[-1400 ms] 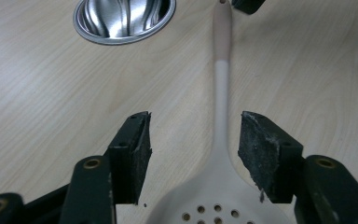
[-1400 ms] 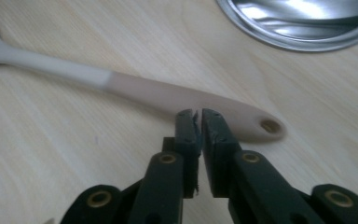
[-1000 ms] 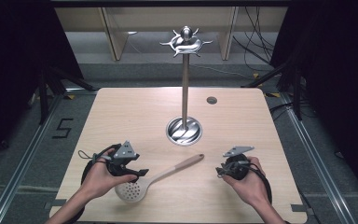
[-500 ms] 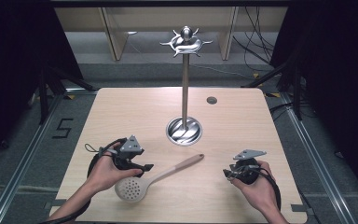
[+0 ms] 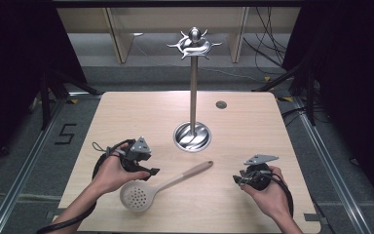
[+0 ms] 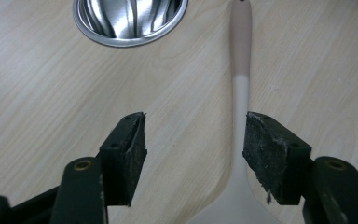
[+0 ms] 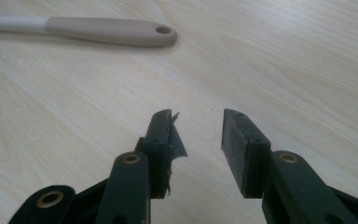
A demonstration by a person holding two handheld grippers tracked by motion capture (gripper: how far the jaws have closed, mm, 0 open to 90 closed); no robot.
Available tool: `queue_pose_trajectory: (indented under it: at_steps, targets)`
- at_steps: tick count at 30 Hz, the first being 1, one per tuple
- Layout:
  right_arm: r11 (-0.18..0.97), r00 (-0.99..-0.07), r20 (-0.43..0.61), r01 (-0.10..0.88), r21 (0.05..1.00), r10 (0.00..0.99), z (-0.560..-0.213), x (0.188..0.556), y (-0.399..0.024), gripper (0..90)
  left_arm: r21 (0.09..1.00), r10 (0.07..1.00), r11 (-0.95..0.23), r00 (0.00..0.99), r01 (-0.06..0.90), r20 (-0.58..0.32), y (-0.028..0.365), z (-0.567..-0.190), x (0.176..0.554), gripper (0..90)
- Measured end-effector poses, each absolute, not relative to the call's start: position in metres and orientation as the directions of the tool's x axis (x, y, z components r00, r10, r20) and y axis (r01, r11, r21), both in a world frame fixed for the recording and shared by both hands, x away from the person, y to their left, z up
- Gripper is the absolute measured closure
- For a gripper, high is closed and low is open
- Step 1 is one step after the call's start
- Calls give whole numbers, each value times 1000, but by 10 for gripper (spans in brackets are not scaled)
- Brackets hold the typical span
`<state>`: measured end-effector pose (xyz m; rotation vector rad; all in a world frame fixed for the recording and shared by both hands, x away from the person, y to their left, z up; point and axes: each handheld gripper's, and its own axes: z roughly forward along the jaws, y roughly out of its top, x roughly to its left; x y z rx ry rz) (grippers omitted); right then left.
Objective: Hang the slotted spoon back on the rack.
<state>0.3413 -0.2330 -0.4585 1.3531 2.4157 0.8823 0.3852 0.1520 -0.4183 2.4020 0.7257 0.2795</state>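
From the high view, a pale wooden table (image 5: 126, 117) is seen from above, with a tall metal utensil stand (image 5: 193, 92) rising from a round shiny base (image 5: 192, 137) near the table's middle and ending in a ring of hooks (image 5: 194, 46) at the top. A slotted spoon (image 5: 161, 186) is laid flat on the table nearer the person, its perforated bowl toward the left and its tan handle angled up toward the right. The left gripper (image 5: 148, 171) is held just beside the spoon's bowl, and the right gripper (image 5: 238, 179) is held low, apart from the handle's end. In the left gripper view, the jaws of the left gripper (image 6: 193, 149) are spread wide and nothing is held; the spoon's neck (image 6: 240, 100) is seen running close along the inner face of the right-hand jaw, off centre in the gap, with the base of the stand (image 6: 129, 21) beyond. In the right gripper view, the jaws of the right gripper (image 7: 197, 135) are parted by a moderate gap and are empty; the handle's end, with its hanging hole (image 7: 163, 30), is seen lying well ahead on the bare wood. A closing of the left jaws from here could be judged risky: since the neck is off centre, it may be pushed sideways or pinched on an edge, and the thin flat spoon could slip or pivot on the smooth table.
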Motion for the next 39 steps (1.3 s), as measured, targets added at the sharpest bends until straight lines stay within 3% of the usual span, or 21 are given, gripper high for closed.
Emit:
queue_pose_trajectory:
  at_steps: [5, 7, 8, 17, 39]
  targets:
    - [412, -561, 36, 649, 640, 827, -460, 342, -234, 636, 550, 552, -700, 834, 455, 14, 136, -411, 388, 425]
    - [415, -553, 49, 678, 607, 832, -456, 339, -233, 636, 530, 545, -714, 838, 457, 11, 128, -411, 387, 448]
    - [415, -553, 49, 678, 607, 832, -456, 339, -233, 636, 518, 474, -756, 880, 399, 14, 124, -411, 391, 448]
    - [389, -534, 81, 703, 595, 842, -460, 339, -233, 627, 433, 379, -837, 925, 334, 19, 95, -424, 404, 481]
    - [395, -539, 80, 701, 594, 838, -461, 339, -233, 616, 377, 342, -869, 940, 321, -14, 46, -448, 424, 514]
